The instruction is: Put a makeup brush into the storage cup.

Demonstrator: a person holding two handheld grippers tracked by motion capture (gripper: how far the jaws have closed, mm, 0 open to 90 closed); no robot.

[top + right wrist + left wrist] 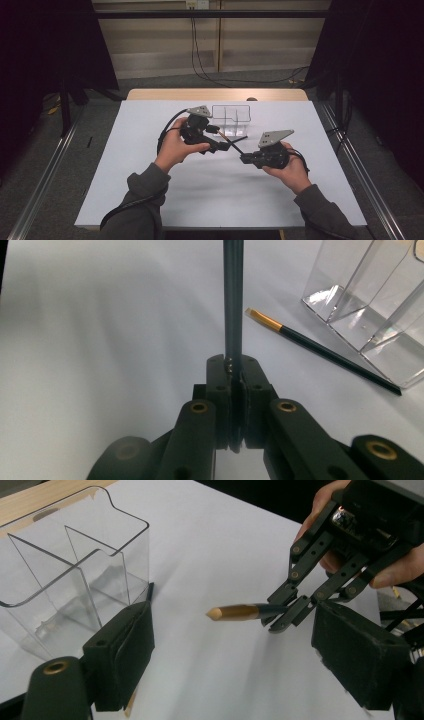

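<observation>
White table point(150, 190), clear organizer point(231, 114), paintbrush point(320, 349)

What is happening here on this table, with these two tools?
A person works at a white table with a claw in each hand. The right claw is shut on the thin black handle of a gold-ferruled paintbrush, tip pointing toward the open left claw. A second, similar paintbrush lies on the table beside a clear plastic compartment box.
</observation>
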